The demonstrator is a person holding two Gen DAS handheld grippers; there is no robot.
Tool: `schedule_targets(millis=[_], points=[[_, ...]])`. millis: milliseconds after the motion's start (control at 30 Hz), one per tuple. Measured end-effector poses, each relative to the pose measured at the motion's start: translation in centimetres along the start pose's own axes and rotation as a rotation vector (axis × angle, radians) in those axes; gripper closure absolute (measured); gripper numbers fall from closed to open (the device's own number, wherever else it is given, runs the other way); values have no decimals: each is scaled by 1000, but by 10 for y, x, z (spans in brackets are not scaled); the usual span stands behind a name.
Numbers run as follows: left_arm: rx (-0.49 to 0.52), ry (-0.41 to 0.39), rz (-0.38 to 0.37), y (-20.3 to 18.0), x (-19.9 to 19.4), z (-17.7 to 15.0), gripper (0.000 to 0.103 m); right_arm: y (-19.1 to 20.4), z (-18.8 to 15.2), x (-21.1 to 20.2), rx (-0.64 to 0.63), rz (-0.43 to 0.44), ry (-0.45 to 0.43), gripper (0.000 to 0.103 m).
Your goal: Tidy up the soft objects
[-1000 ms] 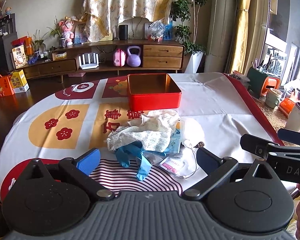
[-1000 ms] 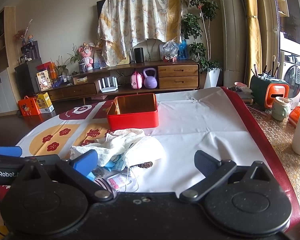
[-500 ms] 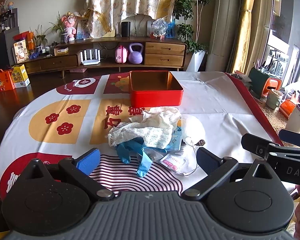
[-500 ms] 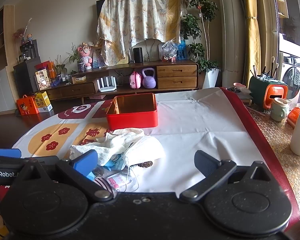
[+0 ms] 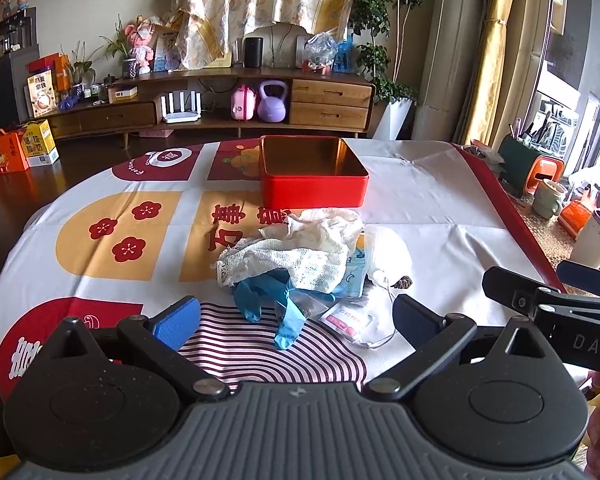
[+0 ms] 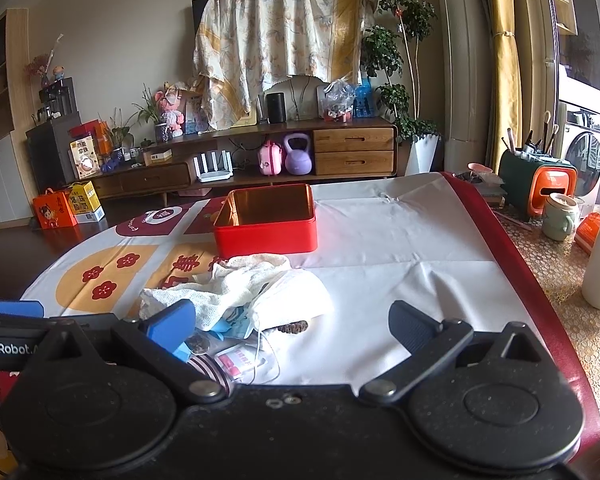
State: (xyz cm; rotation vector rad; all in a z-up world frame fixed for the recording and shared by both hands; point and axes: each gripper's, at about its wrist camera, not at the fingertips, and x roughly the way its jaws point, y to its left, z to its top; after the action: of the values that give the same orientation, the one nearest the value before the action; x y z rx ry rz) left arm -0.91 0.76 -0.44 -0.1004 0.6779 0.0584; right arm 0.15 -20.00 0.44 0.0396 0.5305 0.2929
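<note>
Across the patterned tablecloth (image 5: 100,264) we see a heap of white gauze cloth (image 5: 296,252) over blue gloves (image 5: 268,300), just before the red tin (image 5: 312,176). Our left gripper (image 5: 296,320) and right gripper (image 6: 292,320) both hover spread wide, empty.

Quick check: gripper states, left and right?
Left gripper: open, holding nothing, above the blue glove.
Right gripper: open, holding nothing.
</note>
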Motion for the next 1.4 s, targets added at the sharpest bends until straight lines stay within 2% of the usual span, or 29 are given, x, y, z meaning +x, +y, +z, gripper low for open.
schedule_targets(millis=[533,1100,1400], points=[[-13,-1,-12,3,4,-2,0,3,-4,3,-4,3,-7,0],[-2,-54,-3,5,7,5,0,8,5,11,-14,58,-37,0],[-6,-56,14,13,15,7,0,1,6,38,-42,69,-4,3]])
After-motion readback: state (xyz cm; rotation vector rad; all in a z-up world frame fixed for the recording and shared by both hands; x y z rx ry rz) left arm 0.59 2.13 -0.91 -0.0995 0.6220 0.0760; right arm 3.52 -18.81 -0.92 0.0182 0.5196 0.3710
